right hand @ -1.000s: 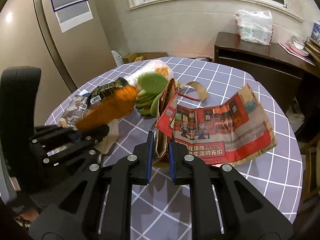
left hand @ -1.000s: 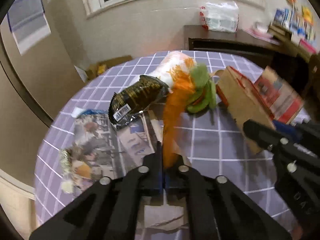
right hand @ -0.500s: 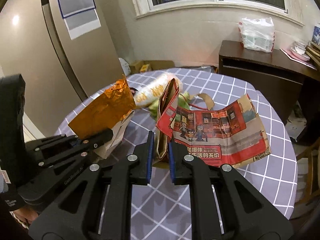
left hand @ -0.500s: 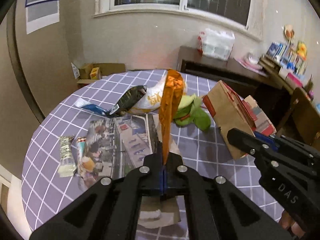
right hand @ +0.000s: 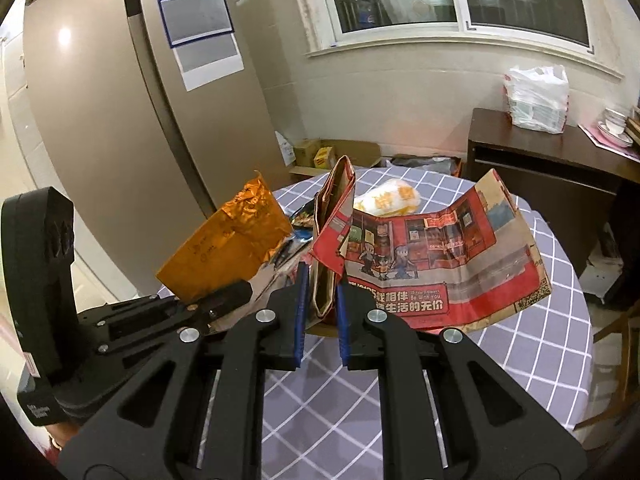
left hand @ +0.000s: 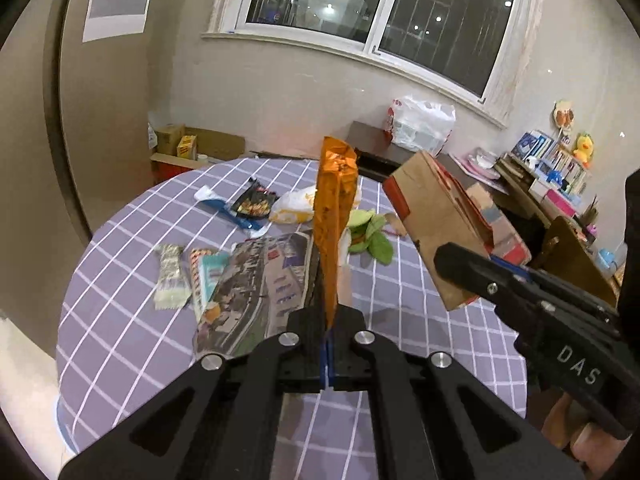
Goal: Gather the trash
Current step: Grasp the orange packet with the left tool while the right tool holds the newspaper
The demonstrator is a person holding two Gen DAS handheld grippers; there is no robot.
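My left gripper is shut on an orange foil wrapper and holds it upright above the round table. The wrapper also shows in the right wrist view, left of the bag. My right gripper is shut on the folded edge of a red and brown paper bag, lifted off the table. The bag shows in the left wrist view, to the right of the wrapper. The right gripper body is beside it.
On the table lie a newspaper, snack wrappers, a blue and black packet, a white and yellow bag and a green item. A dark cabinet stands behind, a chair at right.
My left gripper has lifted the orange wrapper up and away from the pile on the table. My right gripper has raised the paper bag a little and holds it the same way.
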